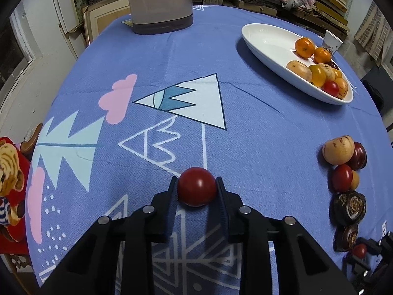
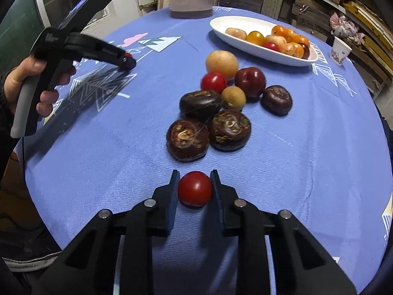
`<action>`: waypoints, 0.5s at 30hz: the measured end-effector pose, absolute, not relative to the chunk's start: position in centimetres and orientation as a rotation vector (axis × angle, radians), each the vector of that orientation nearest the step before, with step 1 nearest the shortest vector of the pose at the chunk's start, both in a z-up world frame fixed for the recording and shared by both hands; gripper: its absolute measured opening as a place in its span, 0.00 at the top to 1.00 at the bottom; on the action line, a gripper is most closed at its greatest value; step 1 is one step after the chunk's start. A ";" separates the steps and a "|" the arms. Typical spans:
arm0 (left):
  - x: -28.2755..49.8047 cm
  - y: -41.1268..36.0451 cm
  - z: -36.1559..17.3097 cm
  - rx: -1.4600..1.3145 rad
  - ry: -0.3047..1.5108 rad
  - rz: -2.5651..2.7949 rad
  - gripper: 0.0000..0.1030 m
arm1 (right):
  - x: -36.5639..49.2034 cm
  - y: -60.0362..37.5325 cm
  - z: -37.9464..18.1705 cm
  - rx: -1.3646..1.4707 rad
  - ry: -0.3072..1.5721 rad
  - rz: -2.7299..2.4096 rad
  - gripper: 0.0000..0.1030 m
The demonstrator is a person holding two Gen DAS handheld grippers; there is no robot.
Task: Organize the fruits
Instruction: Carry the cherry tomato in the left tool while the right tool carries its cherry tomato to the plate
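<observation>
My left gripper (image 1: 196, 181) is shut on a dark red round fruit (image 1: 197, 186) that rests on the blue patterned tablecloth (image 1: 221, 135). In the right wrist view my right gripper (image 2: 194, 175) is shut on a red cherry tomato (image 2: 195, 188), also on the cloth. Just beyond it lies a pile of loose fruit: dark brown flat ones (image 2: 188, 139), a red tomato (image 2: 213, 81), a dark plum (image 2: 250, 81) and a tan fruit (image 2: 221, 62). A white oval dish (image 2: 221, 24) at the back right holds several fruits, among them oranges (image 1: 304, 47). A hand holds the left gripper (image 2: 127, 61) at the upper left.
A beige jug (image 1: 159, 2) stands at the far edge of the round table. A paper cup (image 2: 340, 50) is to the right of the dish. A stuffed toy (image 1: 9, 179) sits past the left table edge. Shelves and boards line the back wall.
</observation>
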State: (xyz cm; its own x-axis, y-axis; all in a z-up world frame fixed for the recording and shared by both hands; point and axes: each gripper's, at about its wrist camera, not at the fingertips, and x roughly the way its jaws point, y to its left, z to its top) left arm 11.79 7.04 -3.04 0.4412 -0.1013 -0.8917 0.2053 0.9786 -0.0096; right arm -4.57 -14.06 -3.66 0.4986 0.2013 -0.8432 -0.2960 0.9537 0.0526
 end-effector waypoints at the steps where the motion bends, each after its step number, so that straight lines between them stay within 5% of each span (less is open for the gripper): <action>1: 11.8 7.1 -3.1 0.102 1.098 -0.195 0.71 | -4.6 -14.2 -3.6 -0.100 1.001 0.299 0.76; 11: 12.2 7.2 -3.1 0.105 1.090 -0.179 0.64 | -4.7 -14.9 -3.4 -0.082 0.992 0.306 0.76; 15: 12.4 6.9 -3.1 0.107 1.089 -0.187 0.71 | -4.7 -15.0 -3.3 -0.078 0.990 0.306 0.76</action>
